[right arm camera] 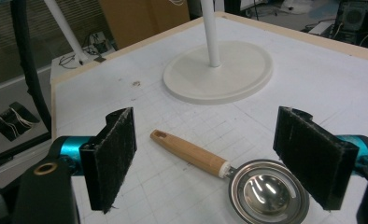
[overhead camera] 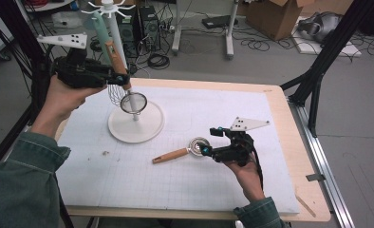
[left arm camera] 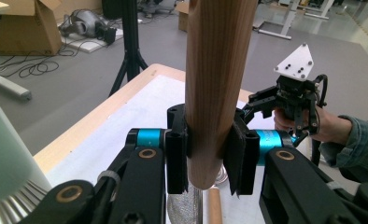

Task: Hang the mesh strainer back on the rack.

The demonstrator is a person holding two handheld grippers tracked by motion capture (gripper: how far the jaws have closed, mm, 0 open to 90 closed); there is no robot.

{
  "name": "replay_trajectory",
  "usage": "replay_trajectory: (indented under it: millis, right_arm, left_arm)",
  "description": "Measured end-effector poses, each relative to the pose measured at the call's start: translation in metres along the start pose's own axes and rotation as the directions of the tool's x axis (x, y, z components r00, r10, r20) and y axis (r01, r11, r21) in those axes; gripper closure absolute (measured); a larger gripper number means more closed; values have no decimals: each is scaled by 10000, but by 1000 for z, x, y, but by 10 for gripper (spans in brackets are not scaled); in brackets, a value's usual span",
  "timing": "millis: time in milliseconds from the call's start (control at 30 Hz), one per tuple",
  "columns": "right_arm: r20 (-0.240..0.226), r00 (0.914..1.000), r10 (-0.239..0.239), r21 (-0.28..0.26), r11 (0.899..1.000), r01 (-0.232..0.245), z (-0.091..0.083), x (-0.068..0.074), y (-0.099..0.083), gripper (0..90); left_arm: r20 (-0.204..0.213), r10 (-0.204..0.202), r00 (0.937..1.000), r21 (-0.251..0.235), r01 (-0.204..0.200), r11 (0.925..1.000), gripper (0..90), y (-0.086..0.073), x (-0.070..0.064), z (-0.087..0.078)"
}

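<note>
**Strainer gripped at stand, scoop on mat**

Wooden-handled round mesh strainer [overhead camera: 133,101] hangs beside white pole stand [overhead camera: 136,124]; left gripper [overhead camera: 123,78] pinches its handle. Wooden-handled shiny metal scoop [right arm camera: 229,173] lies on white mat [overhead camera: 185,185], between right gripper's [right arm camera: 224,158] spread jaws.

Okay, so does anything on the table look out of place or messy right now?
One thing: a small brown crumb or scrap lies on the white mat, left of the wooden-handled scoop. Otherwise nothing looks spilled, tipped or broken.
</note>
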State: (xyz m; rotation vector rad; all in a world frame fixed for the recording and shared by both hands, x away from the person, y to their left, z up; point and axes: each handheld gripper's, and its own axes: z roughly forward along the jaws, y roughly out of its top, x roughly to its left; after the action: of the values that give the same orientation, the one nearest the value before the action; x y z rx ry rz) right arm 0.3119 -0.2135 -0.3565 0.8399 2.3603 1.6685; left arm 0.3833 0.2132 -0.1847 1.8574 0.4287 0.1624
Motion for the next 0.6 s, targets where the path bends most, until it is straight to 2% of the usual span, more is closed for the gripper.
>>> replay_trajectory:
  millis: [367,500,600]
  right_arm:
    - [-28,10000,-84,-140,9999,84,0,-1,2,205]
    - [-89,9999,-112,-168,9998,111,1,0,3,205]
    - [-87,9998,-193,-201,9996,191,2,-1,3,205]
  left_arm:
    - [92,-55,9999,43,55,10000,721,23,10,0]
    - [196,-262,9995,-82,263,9996,721,28,15,-2]
    - [94,-325,9994,33,325,9995,721,31,19,-2]
